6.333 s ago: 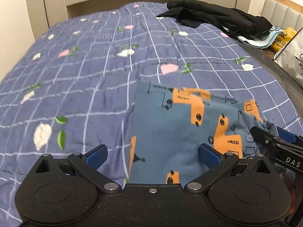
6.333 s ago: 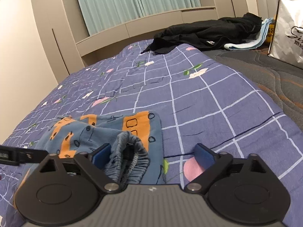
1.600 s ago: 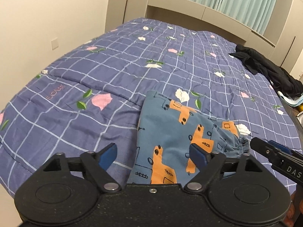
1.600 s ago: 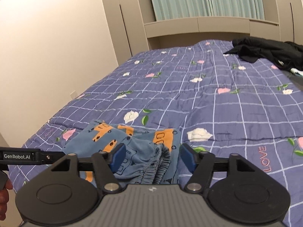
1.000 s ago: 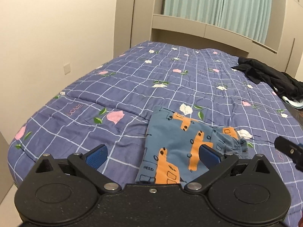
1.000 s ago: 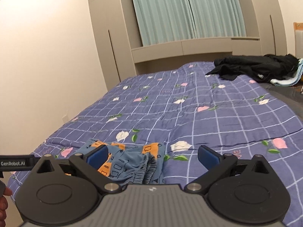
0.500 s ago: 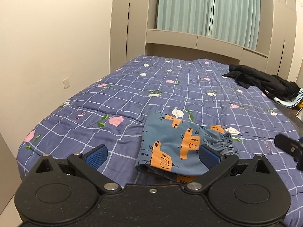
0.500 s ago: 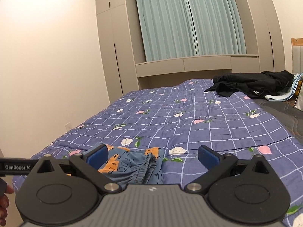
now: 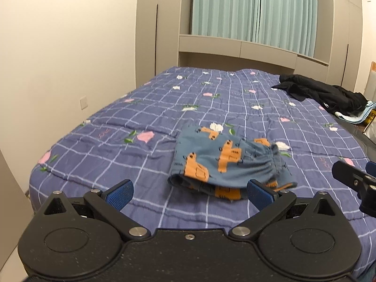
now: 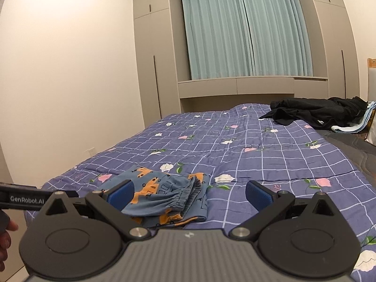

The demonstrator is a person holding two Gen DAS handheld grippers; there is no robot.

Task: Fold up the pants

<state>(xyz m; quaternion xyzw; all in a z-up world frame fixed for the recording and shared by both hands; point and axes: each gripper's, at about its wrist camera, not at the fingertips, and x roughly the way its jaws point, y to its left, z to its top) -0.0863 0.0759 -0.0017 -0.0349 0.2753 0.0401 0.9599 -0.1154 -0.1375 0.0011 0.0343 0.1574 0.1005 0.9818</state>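
Pants (image 9: 225, 162) are lying folded into a compact bundle on the bed (image 9: 164, 117), near its front edge. Left gripper (image 9: 189, 191) is hovering in front of the pants with jaws spread wide, holding nothing; right gripper (image 10: 189, 193) is doing likewise, jaws wide apart and empty, not touching the cloth.

Left wrist view is showing the pants from above and slightly to their left: blue fabric with orange vehicle prints, top layer smooth, gathered elastic waistband bunching at the right end, lower layers peeking out along the near edge. At the right border of this view the other tool is poking in as a black bar.

Right wrist view is looking lower and flatter, showing the pants (image 10: 164, 197) end-on, with the waistband layers stacked like a ruffled fan. Only this view is showing the full curtains (image 10: 246, 30) behind the bed and the person's left fingers (image 10: 5, 237) at the left border. Beyond the pants, at the bed's far right corner, a black garment (image 10: 315, 112) is lying in a heap.
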